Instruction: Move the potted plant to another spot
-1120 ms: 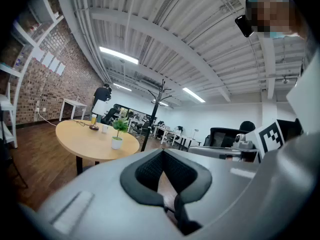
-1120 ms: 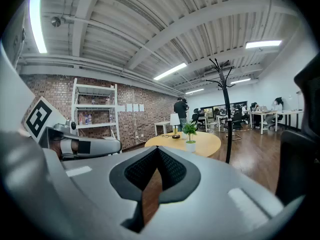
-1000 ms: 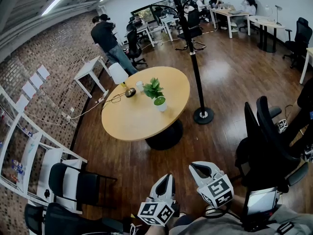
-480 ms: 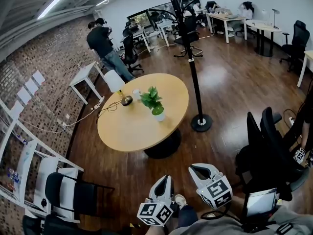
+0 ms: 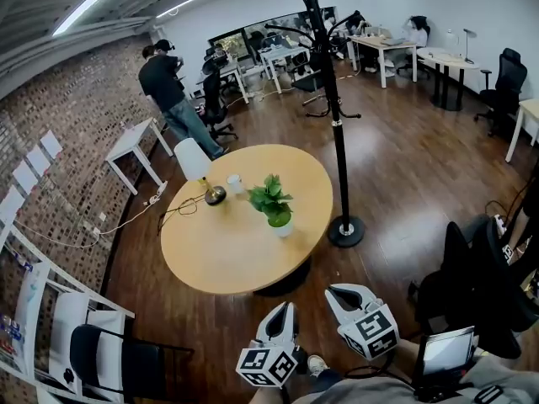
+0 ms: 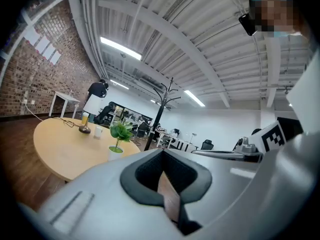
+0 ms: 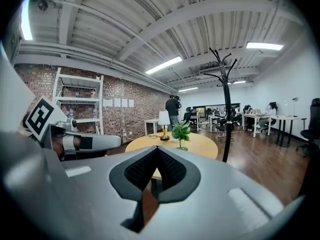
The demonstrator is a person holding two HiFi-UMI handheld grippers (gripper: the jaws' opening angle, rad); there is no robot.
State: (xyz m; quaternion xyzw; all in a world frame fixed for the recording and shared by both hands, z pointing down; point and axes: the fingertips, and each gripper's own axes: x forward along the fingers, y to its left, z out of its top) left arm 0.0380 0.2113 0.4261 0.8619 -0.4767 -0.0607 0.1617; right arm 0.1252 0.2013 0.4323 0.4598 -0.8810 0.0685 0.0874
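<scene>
Head view: potted plant (image 5: 276, 207) stands upright near the middle of the round table (image 5: 210, 263), well apart from both tools; left gripper (image 5: 290, 306) and right gripper (image 5: 338, 292) are held low at the near side, short of the table edge; plant lies ahead, more nearly in line with the left.

Left gripper view: jaws closed on nothing; plant (image 6: 119, 135) up and left of the left gripper (image 6: 161, 160) line.

Right gripper view: right gripper (image 7: 156, 156) jaws together, empty; plant (image 7: 181, 133) almost dead ahead, slightly right; stem vertical, so a level side approach to the pot seems indicated.
</scene>
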